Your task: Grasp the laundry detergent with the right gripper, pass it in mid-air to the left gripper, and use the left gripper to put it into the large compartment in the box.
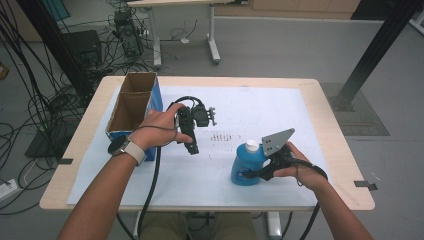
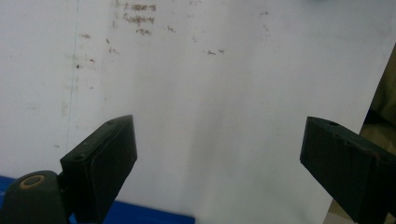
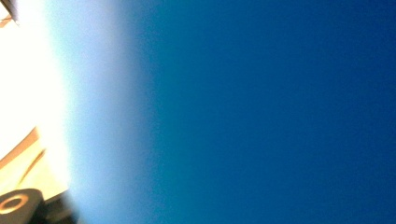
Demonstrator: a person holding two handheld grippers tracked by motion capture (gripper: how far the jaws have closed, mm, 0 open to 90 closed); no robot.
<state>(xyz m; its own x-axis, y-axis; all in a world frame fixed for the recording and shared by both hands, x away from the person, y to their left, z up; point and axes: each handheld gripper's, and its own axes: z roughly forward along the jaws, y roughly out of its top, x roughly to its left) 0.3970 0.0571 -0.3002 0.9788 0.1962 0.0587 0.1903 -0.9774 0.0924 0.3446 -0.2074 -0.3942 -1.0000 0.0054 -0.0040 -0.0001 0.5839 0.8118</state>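
Right claw (image 1: 260,172) pinching the blue bottle (image 1: 246,167) near the bench's (image 1: 330,125) front; left claw (image 2: 219,163) spread wide with nothing between, hovering beside the cardboard box (image 1: 131,107).

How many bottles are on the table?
1. The blue bottle with a white cap stands near the table's front edge, held by the right tool. The cardboard box could hide more inside.

Blue bottle (image 1: 246,170) with a white cap (image 1: 252,145). Brown cardboard box (image 1: 131,103) with a blue outer side. White sheet (image 1: 260,107) flecked with small dark marks, on the pale wood counter (image 1: 336,131). Black tongs (image 1: 191,147).
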